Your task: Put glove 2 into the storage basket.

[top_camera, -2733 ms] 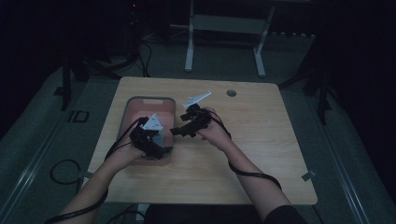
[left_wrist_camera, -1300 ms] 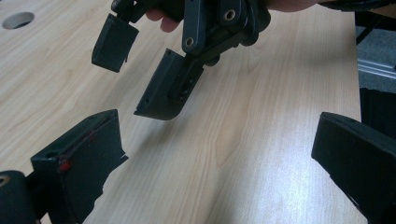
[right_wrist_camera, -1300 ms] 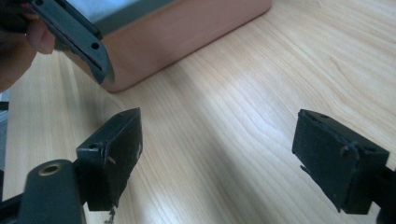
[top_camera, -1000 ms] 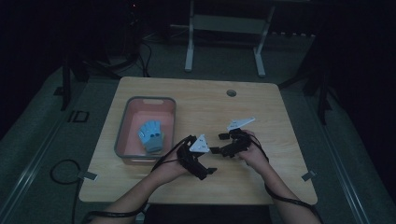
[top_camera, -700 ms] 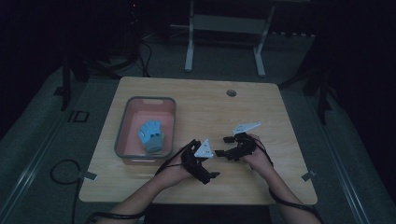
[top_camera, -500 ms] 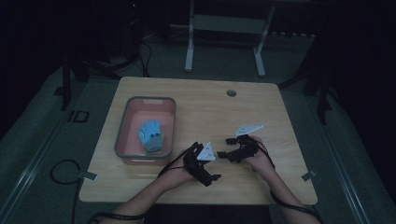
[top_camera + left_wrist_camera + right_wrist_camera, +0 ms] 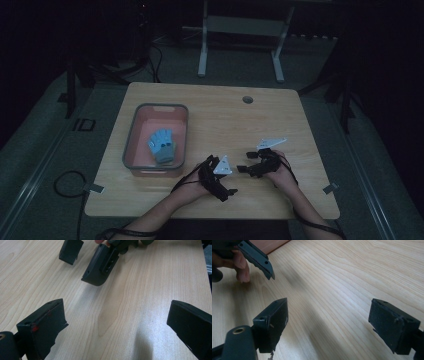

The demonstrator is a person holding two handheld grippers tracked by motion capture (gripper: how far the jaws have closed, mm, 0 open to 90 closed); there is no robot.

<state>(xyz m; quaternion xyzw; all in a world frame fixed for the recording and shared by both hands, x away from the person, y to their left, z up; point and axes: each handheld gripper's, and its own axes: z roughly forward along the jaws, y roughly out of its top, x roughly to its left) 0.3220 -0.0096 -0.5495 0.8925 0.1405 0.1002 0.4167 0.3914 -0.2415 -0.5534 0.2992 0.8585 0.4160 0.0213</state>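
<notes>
Both grippers, the left gripper [image 7: 227, 181] and right gripper [image 7: 243, 166], have pulled back empty and spread wide to the table's [image 7: 220, 107] six o'clock edge, leaving the blue glove [image 7: 162, 145] lying in the pink bin [image 7: 131, 145] at nine o'clock, apparently delivered.

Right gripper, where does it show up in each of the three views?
High view: right gripper low, right of centre, over the table.
Left gripper view: right gripper at the top, left of centre.
Right gripper view: right gripper rising from both bottom corners, open.
Shared landmark: the pale wooden table.
</notes>
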